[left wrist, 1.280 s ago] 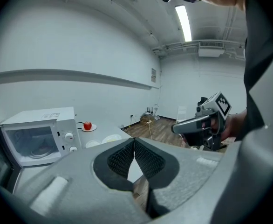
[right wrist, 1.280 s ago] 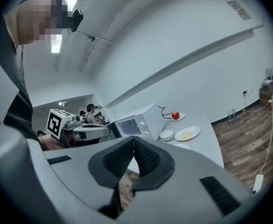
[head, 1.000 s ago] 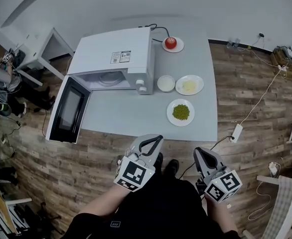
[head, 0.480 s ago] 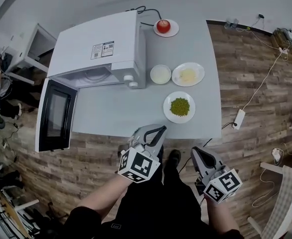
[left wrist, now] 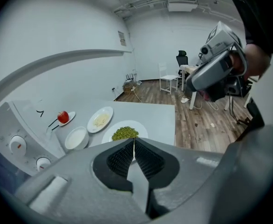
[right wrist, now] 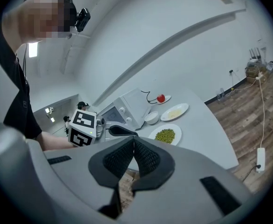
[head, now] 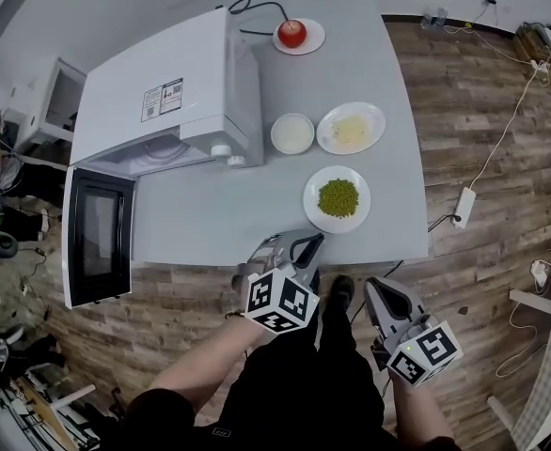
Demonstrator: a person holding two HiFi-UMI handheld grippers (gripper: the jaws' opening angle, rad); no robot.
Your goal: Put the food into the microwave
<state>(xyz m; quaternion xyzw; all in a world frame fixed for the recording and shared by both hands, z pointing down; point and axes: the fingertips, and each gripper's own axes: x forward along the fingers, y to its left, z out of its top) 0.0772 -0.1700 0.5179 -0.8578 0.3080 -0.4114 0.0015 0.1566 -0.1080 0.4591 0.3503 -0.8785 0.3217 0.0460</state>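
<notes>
A white microwave (head: 163,101) stands on the left of the grey table (head: 388,83), its door (head: 95,235) swung wide open toward me. To its right sit a plate of green peas (head: 338,198), a plate of pale food (head: 351,128), a small white bowl (head: 292,133) and a red fruit on a saucer (head: 291,34). My left gripper (head: 292,244) hangs shut and empty at the table's front edge, just short of the peas (left wrist: 125,133). Lower right, off the table, my right gripper (head: 377,289) is shut and empty too. The right gripper view shows the peas (right wrist: 165,135) ahead.
A power strip (head: 464,207) with its cable lies on the wooden floor to the right of the table. A white side table (head: 50,92) stands left of the microwave. A black cord runs behind the microwave near the saucer.
Both grippers have sunk. The left one moved more, rolled, and now sits nearer the table's front edge by the peas. The head view has tilted, so the table shows higher and closer.
</notes>
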